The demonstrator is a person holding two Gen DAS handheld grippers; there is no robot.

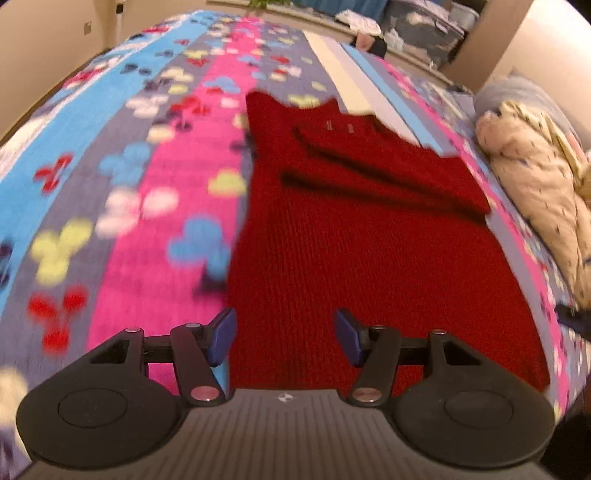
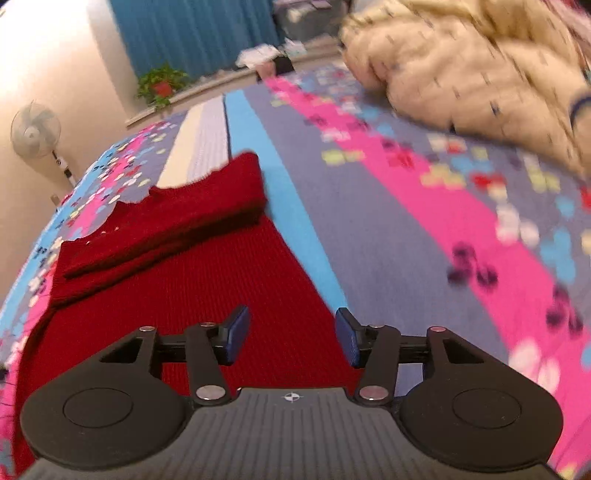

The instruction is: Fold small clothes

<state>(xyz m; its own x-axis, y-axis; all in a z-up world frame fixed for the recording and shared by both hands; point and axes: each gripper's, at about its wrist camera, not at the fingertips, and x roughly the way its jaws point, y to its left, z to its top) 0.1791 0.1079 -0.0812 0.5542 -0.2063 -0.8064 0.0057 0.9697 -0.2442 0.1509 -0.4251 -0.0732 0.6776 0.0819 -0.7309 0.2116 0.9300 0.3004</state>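
A red knit sweater (image 1: 369,251) lies flat on the patterned bedspread (image 1: 155,221), its sleeves folded across the chest. My left gripper (image 1: 284,339) is open and empty, hovering over the sweater's near left edge. In the right wrist view the sweater (image 2: 221,273) lies left of centre on the bedspread (image 2: 406,229). My right gripper (image 2: 291,339) is open and empty above the sweater's near right edge.
A cream patterned quilt (image 1: 535,184) is bunched at the bed's right side, also in the right wrist view (image 2: 461,59). A standing fan (image 2: 35,129), a potted plant (image 2: 160,83) and blue curtains (image 2: 192,33) stand beyond the bed.
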